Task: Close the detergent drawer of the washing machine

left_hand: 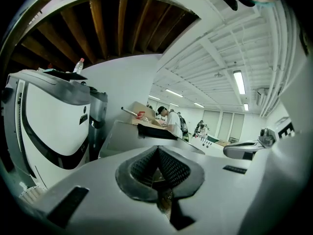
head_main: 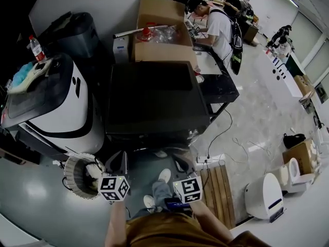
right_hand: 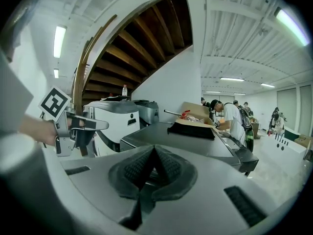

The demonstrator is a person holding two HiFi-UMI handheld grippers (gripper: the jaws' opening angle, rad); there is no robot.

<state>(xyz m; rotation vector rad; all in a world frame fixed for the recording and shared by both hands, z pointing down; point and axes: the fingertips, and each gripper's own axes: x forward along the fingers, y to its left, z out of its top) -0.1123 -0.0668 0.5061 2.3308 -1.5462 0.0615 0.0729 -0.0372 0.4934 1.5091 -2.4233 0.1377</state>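
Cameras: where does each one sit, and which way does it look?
Head view: on the person's head, looking down on the dark machine; shows the left gripper, the right gripper and shoes.
Left gripper view: on the left gripper, looking along its shut jaws past the white machine.
Right gripper view: on the right gripper, along its shut jaws; the left gripper and a hand show at left.
Shared by both gripper views: dark machine, box.

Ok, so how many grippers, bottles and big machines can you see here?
Grippers: 2 (left gripper, right gripper)
Bottles: 1 (bottle)
Machines: 3 (black machine, white machine, grey machine)
Total: 6
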